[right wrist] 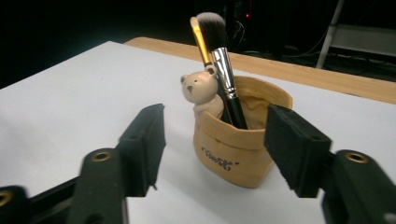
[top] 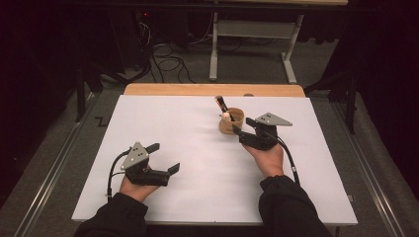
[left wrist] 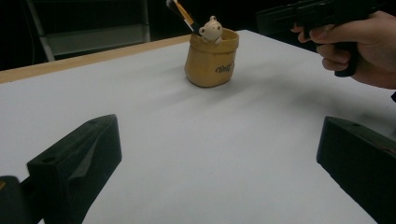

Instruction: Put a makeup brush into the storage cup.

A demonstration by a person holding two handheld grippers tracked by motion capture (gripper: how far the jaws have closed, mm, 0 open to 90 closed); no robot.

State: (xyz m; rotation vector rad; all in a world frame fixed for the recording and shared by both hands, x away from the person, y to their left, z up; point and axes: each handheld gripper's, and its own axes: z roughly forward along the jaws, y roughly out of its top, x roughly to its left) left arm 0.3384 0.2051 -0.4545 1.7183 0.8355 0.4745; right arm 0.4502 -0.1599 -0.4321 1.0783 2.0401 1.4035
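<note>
Right claw (top: 241,126): jaws wide apart, holding nothing, just beside the pot.
Left claw (top: 164,158): jaws wide open and empty, low over the near left of the white board (top: 197,163), well apart from the pot.
Pot (right wrist: 239,140): tan, upright, between the right claw's jaws in the right gripper view, not touched.
Inside the pot: a brush (right wrist: 223,60) leaning, and a small bear (right wrist: 200,88) at the rim.

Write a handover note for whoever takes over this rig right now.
Right gripper: open, jaws either side of the tan bear holder, nothing gripped.
Left gripper: open, holding nothing, low over the white board, well apart from the holder.
Holder stands upright near the board's far edge; the makeup brush stands inside with its bristles up, a second, gold-handled brush behind it.
Done: brushes are in the holder.
Left: probably closing on the holder or a brush; nothing is grasped yet.
</note>
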